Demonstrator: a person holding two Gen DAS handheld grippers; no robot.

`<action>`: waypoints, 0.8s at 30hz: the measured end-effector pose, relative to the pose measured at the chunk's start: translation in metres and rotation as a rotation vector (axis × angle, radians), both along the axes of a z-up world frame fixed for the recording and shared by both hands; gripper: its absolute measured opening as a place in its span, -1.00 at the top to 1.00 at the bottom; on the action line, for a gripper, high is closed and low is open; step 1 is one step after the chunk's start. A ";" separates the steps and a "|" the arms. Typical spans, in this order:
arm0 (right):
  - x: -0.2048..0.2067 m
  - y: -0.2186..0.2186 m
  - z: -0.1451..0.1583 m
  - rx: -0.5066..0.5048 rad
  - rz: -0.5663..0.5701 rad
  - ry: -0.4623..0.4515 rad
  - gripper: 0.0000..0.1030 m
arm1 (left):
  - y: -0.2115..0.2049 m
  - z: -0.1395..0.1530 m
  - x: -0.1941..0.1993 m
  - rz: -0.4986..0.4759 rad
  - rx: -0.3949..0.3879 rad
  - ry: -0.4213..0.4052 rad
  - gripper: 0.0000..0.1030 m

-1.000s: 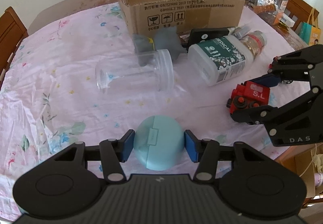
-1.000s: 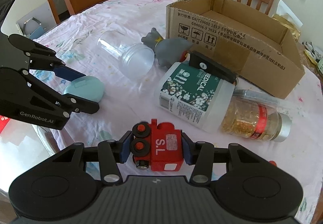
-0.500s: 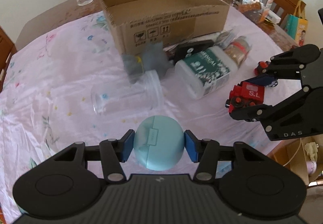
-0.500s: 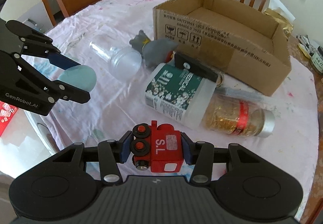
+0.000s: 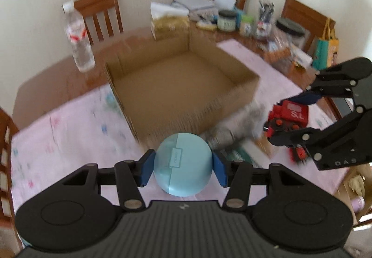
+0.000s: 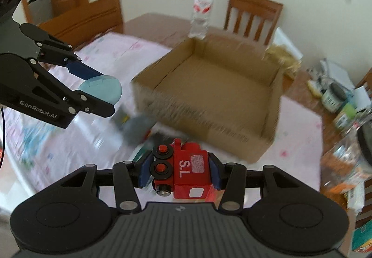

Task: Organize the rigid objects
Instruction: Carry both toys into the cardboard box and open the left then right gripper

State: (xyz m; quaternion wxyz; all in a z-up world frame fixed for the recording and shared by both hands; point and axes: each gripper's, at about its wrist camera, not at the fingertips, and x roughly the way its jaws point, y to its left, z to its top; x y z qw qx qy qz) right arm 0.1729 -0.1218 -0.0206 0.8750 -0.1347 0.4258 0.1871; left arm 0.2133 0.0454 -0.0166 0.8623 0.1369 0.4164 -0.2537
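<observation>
My left gripper (image 5: 183, 166) is shut on a pale blue oval case (image 5: 183, 164), held in the air short of the open cardboard box (image 5: 181, 81). My right gripper (image 6: 178, 171) is shut on a red toy train (image 6: 183, 172) marked S.L, also lifted near the box's front corner. In the left wrist view the right gripper (image 5: 284, 115) with the toy train (image 5: 288, 118) hangs to the right. In the right wrist view the left gripper (image 6: 102, 93) with the blue case (image 6: 103, 88) hangs to the left. The box (image 6: 214, 93) is empty inside.
Blurred items lie on the pink flowered cloth (image 5: 69, 128) in front of the box, among them a grey toy (image 6: 137, 125). A water bottle (image 5: 79, 42) stands behind the box. Jars and clutter (image 5: 267, 25) fill the far right; wooden chairs (image 6: 251, 16) ring the table.
Both grippers have risen and moved toward the cardboard box, carrying the blue case and the red train. The box's inside now shows, and the items on the cloth have slid under the view.
</observation>
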 end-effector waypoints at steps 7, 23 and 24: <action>0.050 -0.018 0.015 0.029 -0.032 -0.047 -0.06 | -0.010 0.005 0.063 0.081 -0.015 -0.047 -0.02; 0.145 -0.046 -0.004 0.067 0.005 -0.012 -0.06 | -0.042 -0.037 0.186 0.269 -0.010 -0.015 -0.03; 0.148 -0.047 -0.006 0.066 0.006 -0.011 -0.06 | -0.042 -0.037 0.189 0.278 -0.019 -0.034 -0.20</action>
